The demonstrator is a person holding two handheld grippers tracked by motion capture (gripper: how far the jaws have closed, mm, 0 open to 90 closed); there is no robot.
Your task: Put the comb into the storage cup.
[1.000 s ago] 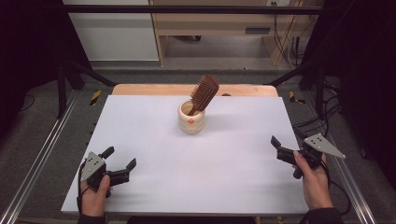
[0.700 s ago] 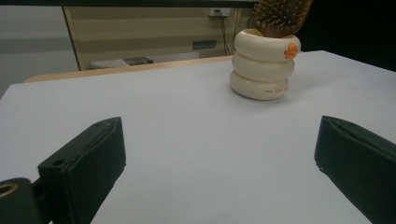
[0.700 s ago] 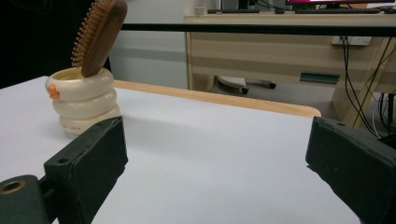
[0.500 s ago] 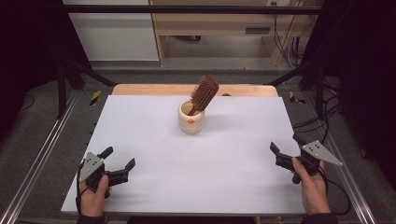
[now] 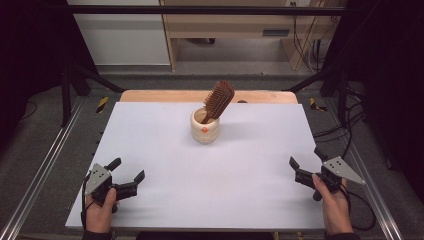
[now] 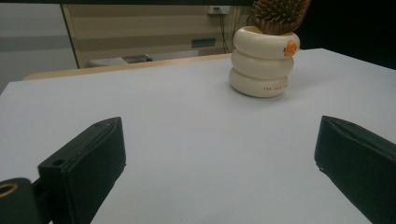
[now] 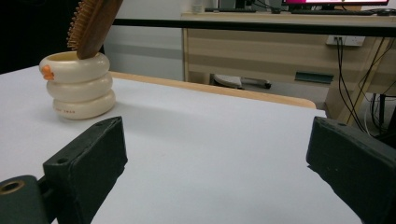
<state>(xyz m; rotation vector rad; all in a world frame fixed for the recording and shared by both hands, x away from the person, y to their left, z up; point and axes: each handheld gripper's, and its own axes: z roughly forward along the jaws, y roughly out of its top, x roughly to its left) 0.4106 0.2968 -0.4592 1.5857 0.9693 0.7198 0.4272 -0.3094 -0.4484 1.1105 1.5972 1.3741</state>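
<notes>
Standing on the far middle of the white surface (image 5: 165,150), a cream holder (image 5: 204,126) shaped like three stacked rings carries a brown hairbrush (image 5: 218,100) that rests in its mouth, handle down and bristled head leaning up to the right. The left hand-held gripper (image 5: 128,171) sits at the near left corner, gripped by the person's left hand (image 5: 101,212), with both black jaws spread wide and nothing between them; in the left gripper view the holder (image 6: 264,61) lies well beyond the gap, toward the right, with a small orange mark on its top ring and the brush bristles (image 6: 280,14) just above. The right hand-held gripper (image 5: 306,160) is at the near right edge in the person's right hand (image 5: 334,205), jaws likewise wide apart and empty, its grey three-cornered plate on top pointing right. From the right gripper view the holder (image 7: 79,86) stands far off to the left with the hairbrush (image 7: 93,23) rising out of it, and a wooden desk (image 7: 289,46) shows behind the surface. Compared with the picture from one second ago, the right hand-held gripper has drawn slightly nearer to the person, and the left one has also dropped back a little toward the near edge. Holder and hairbrush have not moved, and both pairs of jaws are as wide as before. Both hand-held grippers remain well apart from the holder.
</notes>
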